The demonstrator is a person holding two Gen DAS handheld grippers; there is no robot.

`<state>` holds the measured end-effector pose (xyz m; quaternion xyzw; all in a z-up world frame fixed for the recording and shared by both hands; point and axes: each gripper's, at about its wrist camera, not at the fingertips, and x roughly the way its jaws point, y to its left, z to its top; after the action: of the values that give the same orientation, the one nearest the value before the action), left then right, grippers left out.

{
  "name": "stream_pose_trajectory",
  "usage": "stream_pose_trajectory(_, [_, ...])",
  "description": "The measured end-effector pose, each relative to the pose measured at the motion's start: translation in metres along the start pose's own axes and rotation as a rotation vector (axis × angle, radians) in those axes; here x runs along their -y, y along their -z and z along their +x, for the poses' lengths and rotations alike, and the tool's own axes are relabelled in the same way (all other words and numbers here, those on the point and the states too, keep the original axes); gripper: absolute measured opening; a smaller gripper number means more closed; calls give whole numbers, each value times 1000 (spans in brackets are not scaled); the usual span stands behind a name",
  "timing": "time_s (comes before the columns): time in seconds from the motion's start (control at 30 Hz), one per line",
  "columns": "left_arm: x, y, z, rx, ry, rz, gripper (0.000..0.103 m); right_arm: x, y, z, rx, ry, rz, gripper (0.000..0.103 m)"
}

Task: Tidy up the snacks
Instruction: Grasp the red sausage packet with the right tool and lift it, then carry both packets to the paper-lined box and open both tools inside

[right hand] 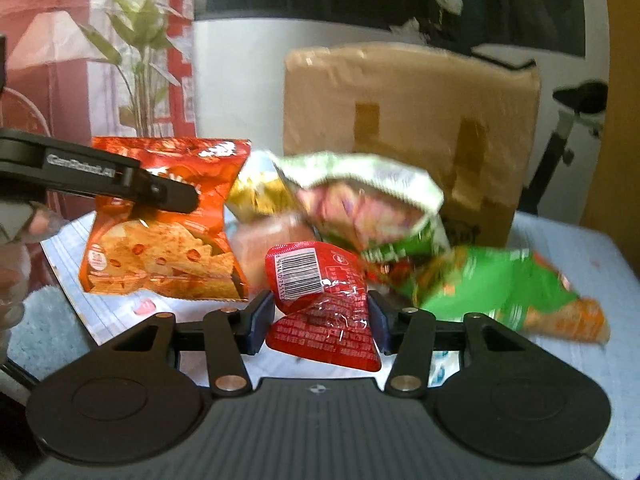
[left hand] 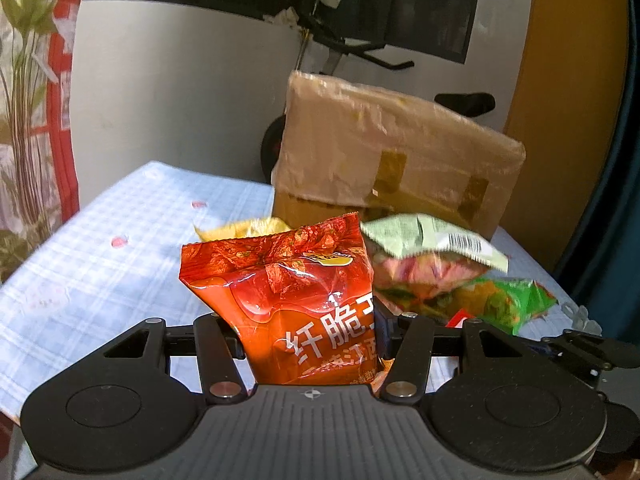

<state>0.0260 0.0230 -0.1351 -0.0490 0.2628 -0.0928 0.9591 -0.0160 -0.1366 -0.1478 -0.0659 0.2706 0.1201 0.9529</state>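
Observation:
My left gripper (left hand: 310, 334) is shut on an orange-red chip bag (left hand: 288, 292) and holds it upright above the table; the same bag (right hand: 160, 224) and the left gripper's fingers (right hand: 160, 192) show at the left of the right wrist view. My right gripper (right hand: 320, 316) is shut on a small red snack packet (right hand: 324, 308) with a barcode. A pale green bag (right hand: 360, 196) and a bright green bag (right hand: 500, 288) lie in a pile behind it, with a yellow bag (right hand: 256, 192) further back. The pile shows blurred.
A brown cardboard box (left hand: 392, 152) wrapped in tape stands behind the pile on the blue checked tablecloth (left hand: 104, 248). An exercise bike (left hand: 352, 48) and a white wall are beyond. A potted plant (right hand: 136, 56) stands at the left.

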Motion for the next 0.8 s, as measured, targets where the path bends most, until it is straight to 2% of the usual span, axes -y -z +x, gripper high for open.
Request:
stream_pose_trajectory(0.27, [3,-53,-8,109,-24,56,57,14,-49,-13,135,14,1,52])
stream_pose_trajectory(0.43, [-1,-86,-7,148,-9,30,57,40,-77,-5,162,46,59,52])
stream_pose_trajectory(0.6, [4,-110,-4,177,-29,60,57,65,-103,-6,192,88,89,52])
stream_pose_trajectory(0.8, [18,-131,4,198,-37,99,57,83,-124,-7,210,100,83,52])
